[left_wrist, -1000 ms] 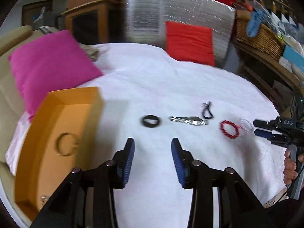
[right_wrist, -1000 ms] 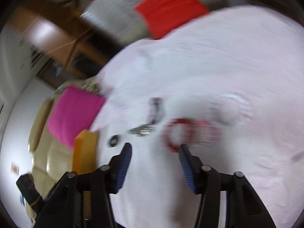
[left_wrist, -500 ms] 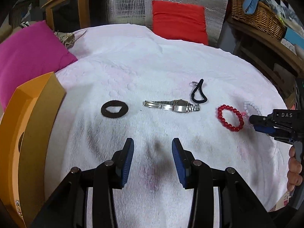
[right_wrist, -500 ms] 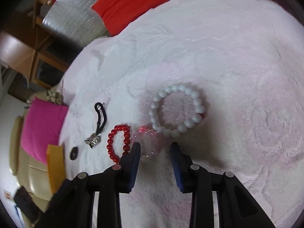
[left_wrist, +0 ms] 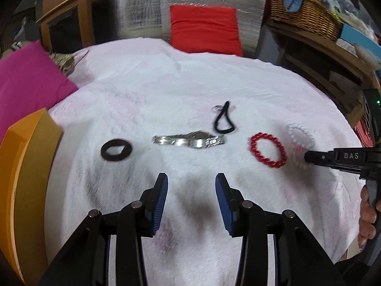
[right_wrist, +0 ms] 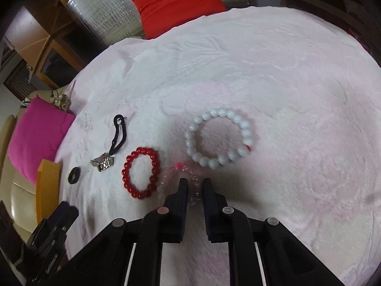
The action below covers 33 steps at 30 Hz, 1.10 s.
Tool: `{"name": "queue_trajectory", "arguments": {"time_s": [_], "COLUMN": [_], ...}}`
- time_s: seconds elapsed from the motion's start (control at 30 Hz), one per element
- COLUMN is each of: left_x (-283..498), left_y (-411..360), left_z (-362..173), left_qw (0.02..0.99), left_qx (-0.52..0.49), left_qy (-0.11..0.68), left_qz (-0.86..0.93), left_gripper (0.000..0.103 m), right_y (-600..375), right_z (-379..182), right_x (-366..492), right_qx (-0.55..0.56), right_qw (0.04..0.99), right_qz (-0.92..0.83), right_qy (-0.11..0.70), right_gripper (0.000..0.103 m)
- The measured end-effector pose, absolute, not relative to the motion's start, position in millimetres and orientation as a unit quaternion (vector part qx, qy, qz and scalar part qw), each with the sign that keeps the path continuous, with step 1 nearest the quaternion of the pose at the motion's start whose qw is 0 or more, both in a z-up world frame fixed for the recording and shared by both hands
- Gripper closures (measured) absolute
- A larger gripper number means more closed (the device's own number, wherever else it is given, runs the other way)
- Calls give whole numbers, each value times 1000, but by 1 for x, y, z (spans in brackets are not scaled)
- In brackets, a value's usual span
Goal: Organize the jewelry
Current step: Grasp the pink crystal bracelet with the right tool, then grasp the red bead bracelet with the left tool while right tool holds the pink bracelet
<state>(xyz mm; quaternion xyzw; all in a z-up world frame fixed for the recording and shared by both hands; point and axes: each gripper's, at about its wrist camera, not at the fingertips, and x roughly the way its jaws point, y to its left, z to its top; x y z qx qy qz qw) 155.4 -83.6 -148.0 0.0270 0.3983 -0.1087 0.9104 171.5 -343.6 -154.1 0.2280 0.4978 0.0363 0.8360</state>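
R fingers (right_wrist: 194, 186) pinch clear pink bead bracelet (right_wrist: 190, 178) on fuzzy blanket (right_wrist: 285, 95).

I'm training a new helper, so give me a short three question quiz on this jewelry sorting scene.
1. True or false: the left gripper holds the watch.
2. Which bracelet is between the right gripper's pads? A red bracelet, B white bracelet, C clear pink bracelet.
3. Fill in: the black hair tie lies between the watch and the orange ____.

Key: 1 false, it hangs open over bare cloth. 2 C. 3 box.
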Motion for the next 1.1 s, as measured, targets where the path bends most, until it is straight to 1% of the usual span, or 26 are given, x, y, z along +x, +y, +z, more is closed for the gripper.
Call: {"name": "queue_trajectory", "arguments": {"time_s": [0.23,0.3,0.37,0.5,0.53,0.57,0.8,0.9,1.03,1.1], "left_x": [163,167,170,172,174,176,190,196,200,200], "left_y": [-117,-129,-141,-161,-164,-167,-180,-182,-191,-194], "left_z": [-152,-154,-154,-155,-156,-158,-165,-168,-176,-180], "left_qw": [898,896,895,883,879,877,873,869,868,866], "left_qx": [26,30,35,34,29,27,36,23,41,55], "left_qy": [397,394,385,385,390,395,412,423,430,433], "left_qz": [-188,-205,-221,-265,-273,-273,-260,-256,-244,-243], "left_gripper": [60,55,47,42,36,34,34,34,35,41], "right_y": [-380,-387,-391,-394,-395,-396,-400,-401,-402,-405], "right_z": [-153,-153,-153,-153,-154,-156,-160,-162,-164,-166], "right_x": [153,151,149,150,151,151,151,150,149,148], "right_qx": [274,284,289,295,295,296,301,304,311,323], "right_qw": [824,822,821,818,817,816,811,810,808,804], "right_qz": [29,25,24,22,20,18,15,14,16,18], "right_qy": [495,493,492,494,495,497,501,502,500,499], "right_gripper": [89,89,89,89,89,89,89,89,89,89]}}
